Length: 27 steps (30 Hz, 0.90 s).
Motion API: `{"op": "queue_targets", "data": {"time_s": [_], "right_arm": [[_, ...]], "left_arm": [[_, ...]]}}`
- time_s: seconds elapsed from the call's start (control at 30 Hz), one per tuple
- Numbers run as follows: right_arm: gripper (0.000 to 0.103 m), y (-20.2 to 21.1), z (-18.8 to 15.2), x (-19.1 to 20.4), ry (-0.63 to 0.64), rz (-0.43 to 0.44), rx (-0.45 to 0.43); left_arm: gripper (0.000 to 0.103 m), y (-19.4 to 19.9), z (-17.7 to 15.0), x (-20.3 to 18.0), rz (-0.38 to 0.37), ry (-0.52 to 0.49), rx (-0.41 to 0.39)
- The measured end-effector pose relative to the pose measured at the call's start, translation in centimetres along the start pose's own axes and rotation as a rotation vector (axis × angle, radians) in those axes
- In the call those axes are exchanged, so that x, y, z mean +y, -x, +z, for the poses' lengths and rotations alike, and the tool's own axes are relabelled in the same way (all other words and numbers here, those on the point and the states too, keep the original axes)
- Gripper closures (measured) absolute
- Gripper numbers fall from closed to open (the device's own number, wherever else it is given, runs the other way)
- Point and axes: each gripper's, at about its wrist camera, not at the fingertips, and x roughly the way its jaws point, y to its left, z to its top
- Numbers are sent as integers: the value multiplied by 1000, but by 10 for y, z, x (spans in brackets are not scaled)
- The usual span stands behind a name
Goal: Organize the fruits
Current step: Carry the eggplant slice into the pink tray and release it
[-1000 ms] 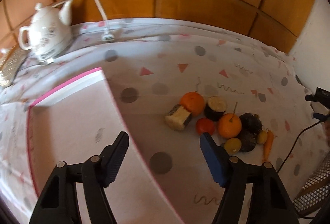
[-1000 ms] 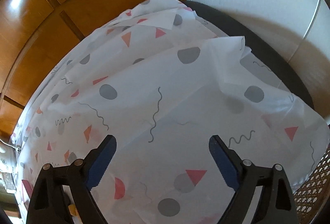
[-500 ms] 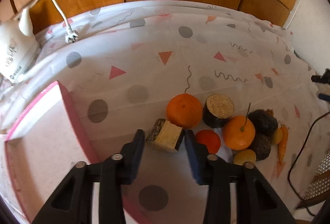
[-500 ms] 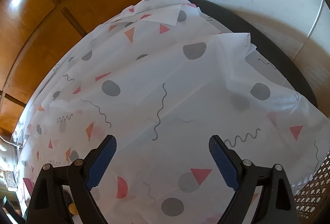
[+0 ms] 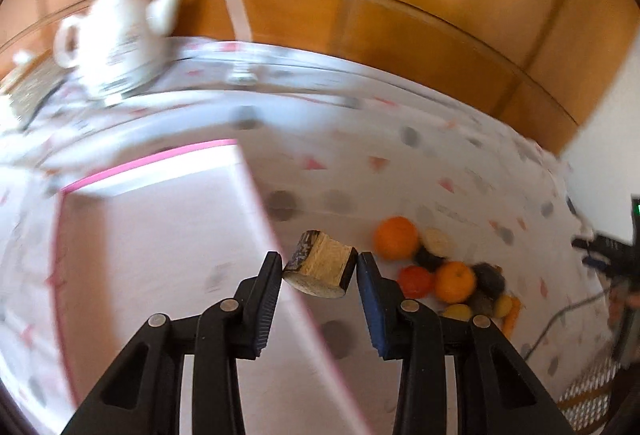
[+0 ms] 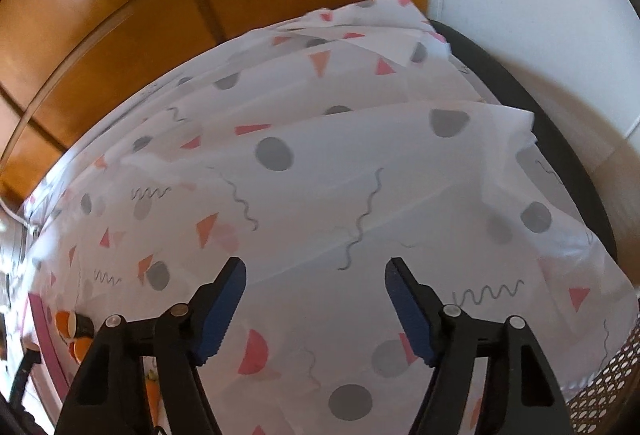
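Lifted clear of the fruit pile (image 5: 448,275) since half a second ago, the cut fruit chunk (image 5: 320,269) now hangs pinched in the left claw (image 5: 318,275) above the pink-rimmed tray's edge (image 5: 260,203), presumably bound for the tray. Its long axis runs across the jaws, pale cut face up. Right claw (image 6: 316,295) hovers spread over the tablecloth (image 6: 360,163), holding nothing.

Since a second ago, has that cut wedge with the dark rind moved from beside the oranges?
Yes. The wedge, clamped in the left gripper, has left the fruit pile on the tablecloth and now sits leftward, at the pink tray's edge.
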Motion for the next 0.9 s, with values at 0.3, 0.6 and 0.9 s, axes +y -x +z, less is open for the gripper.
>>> {"op": "queue_targets", "data": {"time_s": [0.3, 0.6, 0.9], "right_arm": [[42, 0, -7, 15, 73, 21, 13], [52, -8, -13, 29, 142, 55, 60], [55, -19, -34, 66, 317, 162, 149]], "left_arm": [[64, 0, -23, 86, 230, 196, 36], [47, 10, -41, 93, 273, 229, 6], [44, 32, -52, 88, 252, 287, -12]]}}
